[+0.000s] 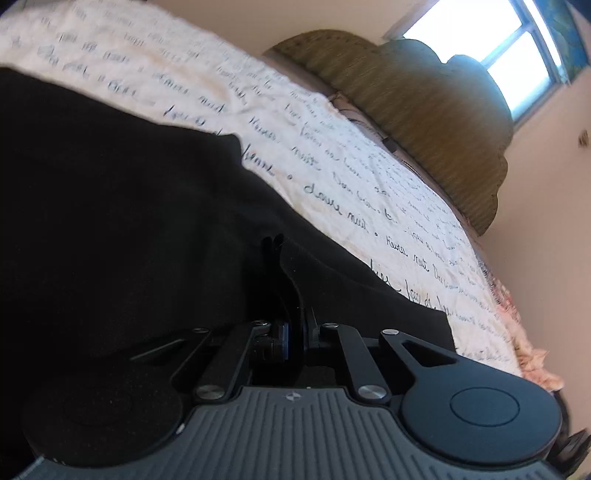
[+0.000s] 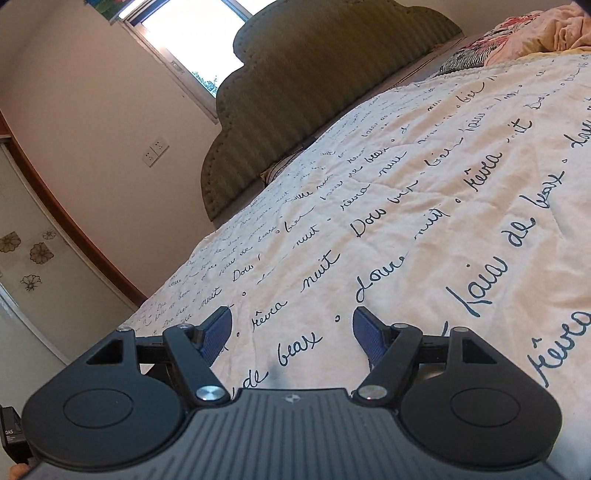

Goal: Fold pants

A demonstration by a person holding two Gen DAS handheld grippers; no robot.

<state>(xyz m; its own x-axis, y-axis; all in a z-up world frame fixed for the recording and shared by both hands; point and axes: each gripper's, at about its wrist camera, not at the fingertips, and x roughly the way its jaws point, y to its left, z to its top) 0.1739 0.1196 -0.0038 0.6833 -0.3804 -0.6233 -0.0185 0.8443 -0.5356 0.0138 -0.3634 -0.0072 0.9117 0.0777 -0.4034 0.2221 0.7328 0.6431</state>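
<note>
Black pants (image 1: 122, 206) lie on the white bedspread (image 1: 332, 155) and fill the left and lower part of the left wrist view. My left gripper (image 1: 275, 242) is shut, its fingers pinching a fold of the black pants fabric low over the bed. My right gripper (image 2: 291, 319) is open and empty, its blue-padded fingers (image 2: 218, 330) spread just above the bedspread (image 2: 424, 206). No pants show in the right wrist view.
A green padded headboard (image 1: 424, 110) (image 2: 306, 85) stands at the bed's far end under a window (image 1: 491, 40). Floral bedding (image 2: 524, 33) lies near the headboard. A wall with sockets (image 2: 155, 151) and a wooden trim run along the bed's side.
</note>
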